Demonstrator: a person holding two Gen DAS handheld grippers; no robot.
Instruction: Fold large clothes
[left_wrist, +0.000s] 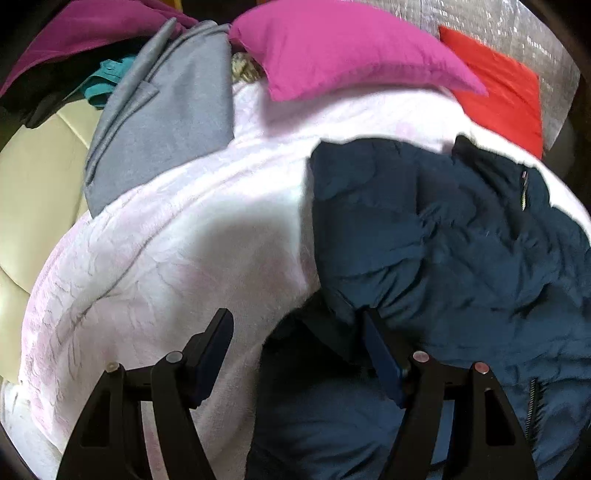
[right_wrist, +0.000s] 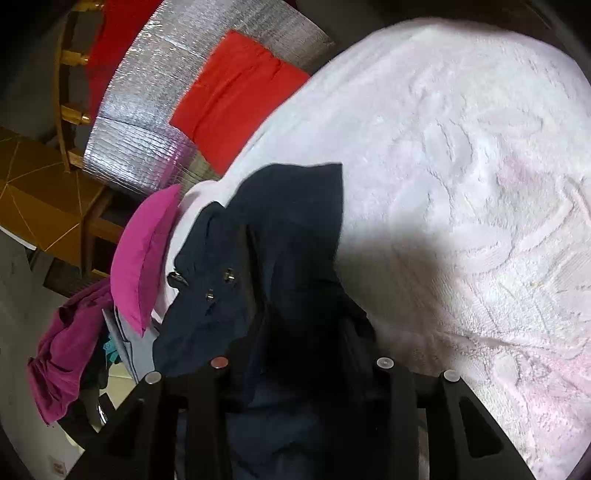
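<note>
A dark navy quilted jacket (left_wrist: 454, 236) lies crumpled on a pale pink fluffy blanket (left_wrist: 177, 258). My left gripper (left_wrist: 299, 325) is open, its jaws spread wide at the jacket's near left edge, with dark fabric lying between them. In the right wrist view the jacket (right_wrist: 280, 236), with metal snaps, is bunched up over my right gripper (right_wrist: 299, 332). Its fingers are buried in the dark fabric and appear closed on it. The blanket (right_wrist: 480, 184) spreads to the right.
A magenta pillow (left_wrist: 351, 48) and a red cushion (left_wrist: 506, 96) lie at the blanket's far edge. A grey garment (left_wrist: 166, 122) lies at far left beside a cream leather seat (left_wrist: 37, 192). Silver foil padding (right_wrist: 155, 110) and wooden furniture (right_wrist: 44, 206) stand beyond.
</note>
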